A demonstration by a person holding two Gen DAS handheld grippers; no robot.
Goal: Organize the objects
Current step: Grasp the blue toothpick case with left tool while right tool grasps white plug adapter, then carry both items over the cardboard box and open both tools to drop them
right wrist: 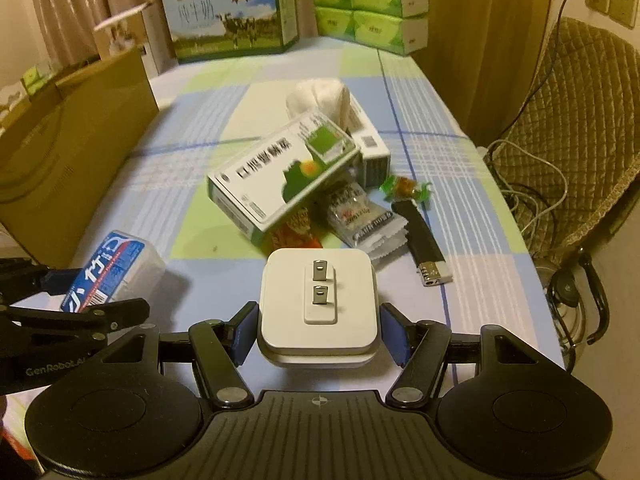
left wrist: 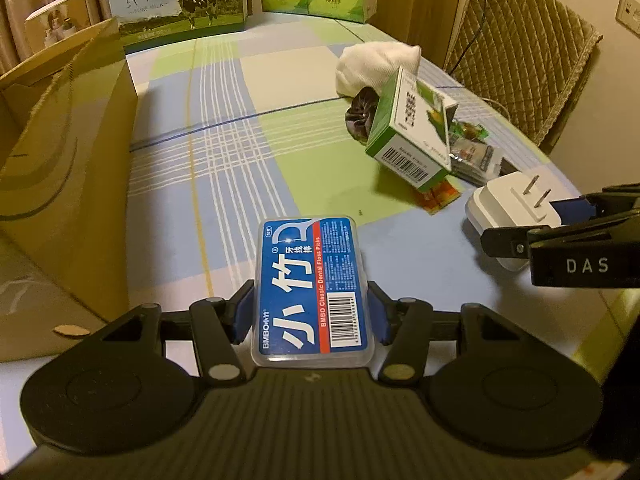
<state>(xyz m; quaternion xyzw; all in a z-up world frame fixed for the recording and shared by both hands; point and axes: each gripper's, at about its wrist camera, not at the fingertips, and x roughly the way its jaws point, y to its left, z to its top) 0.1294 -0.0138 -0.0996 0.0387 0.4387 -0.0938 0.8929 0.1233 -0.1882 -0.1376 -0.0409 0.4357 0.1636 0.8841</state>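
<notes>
Half the lighter (right wrist: 425,249) hides under wrappers (right wrist: 362,222).

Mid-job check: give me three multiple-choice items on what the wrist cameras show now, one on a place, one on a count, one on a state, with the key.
1. Where does the cardboard box stand relative to the pile of small items?
A. On its left, at the table's edge
B. On the chair
C. Behind the tissue packs

2. How many metal prongs stick up from the white charger?
A. One
B. Two
C. Three

3. What is the left gripper doing?
A. Standing open over bare cloth
B. Closed on the floss pick box
C. Closed on a white sock

Key: 1 A, the box fills the left side of both views. 2 B, two flat prongs show on its top face. 3 B, the blue pads press on both sides of the box.
</notes>
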